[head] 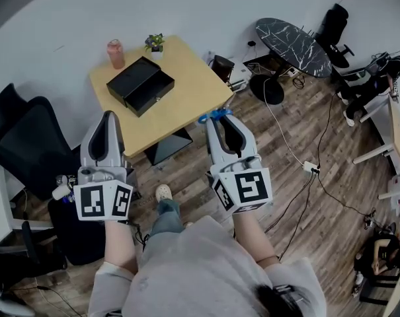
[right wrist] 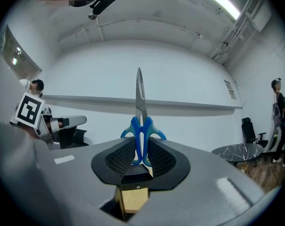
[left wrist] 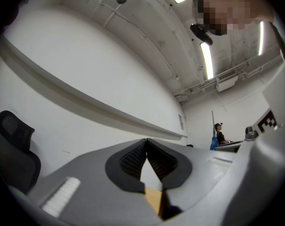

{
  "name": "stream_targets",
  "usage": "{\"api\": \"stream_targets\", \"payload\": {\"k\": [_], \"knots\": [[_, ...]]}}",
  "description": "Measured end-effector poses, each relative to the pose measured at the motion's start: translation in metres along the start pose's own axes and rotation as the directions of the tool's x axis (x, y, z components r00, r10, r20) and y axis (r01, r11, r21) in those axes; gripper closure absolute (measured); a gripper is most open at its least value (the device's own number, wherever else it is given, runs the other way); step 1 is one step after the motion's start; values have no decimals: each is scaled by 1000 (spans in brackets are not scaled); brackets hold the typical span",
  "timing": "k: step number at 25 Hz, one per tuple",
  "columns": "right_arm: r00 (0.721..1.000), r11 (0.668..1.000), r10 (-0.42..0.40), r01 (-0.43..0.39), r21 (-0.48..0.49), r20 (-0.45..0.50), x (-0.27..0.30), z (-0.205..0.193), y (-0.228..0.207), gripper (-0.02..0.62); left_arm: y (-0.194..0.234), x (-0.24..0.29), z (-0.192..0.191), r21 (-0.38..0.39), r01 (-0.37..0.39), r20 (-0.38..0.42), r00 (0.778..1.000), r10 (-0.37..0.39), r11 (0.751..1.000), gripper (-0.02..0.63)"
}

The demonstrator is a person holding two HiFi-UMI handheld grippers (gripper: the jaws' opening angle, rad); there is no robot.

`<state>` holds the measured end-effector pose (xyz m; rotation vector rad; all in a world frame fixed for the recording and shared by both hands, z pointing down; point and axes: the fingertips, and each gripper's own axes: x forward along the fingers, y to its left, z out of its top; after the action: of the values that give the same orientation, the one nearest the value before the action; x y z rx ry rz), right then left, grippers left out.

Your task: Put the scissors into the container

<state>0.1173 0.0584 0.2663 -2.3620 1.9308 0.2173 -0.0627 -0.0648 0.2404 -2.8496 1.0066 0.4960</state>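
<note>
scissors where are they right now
The blue-handled metal scissors are clamped in the right tongs, blades pointing outward, by the right corner of the light wooden table in head view.

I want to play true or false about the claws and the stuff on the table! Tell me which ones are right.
1. The right claw grips blue-handled scissors. True.
2. The scissors lie inside the black box. False: they are in the right claw, off the table's edge.
3. The left claw grips a bottle. False: it is shut on nothing; the pink bottle stands on the table.
4. A small plant stands on the table near the bottle. True.
</note>
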Motion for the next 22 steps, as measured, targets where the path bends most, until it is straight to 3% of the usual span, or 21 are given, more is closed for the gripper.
{"api": "stream_targets", "payload": {"k": [13,22], "knots": [[1000,1000,-14,14,-13,9,152,-18,-8,511,89,123,-32,-5,23,2,1000,-23,1000,548],[1000,999,-30,30,-37,0,225,-30,-6,511,134,183,-51,-11,59,1,998,-59,998,548]]}}
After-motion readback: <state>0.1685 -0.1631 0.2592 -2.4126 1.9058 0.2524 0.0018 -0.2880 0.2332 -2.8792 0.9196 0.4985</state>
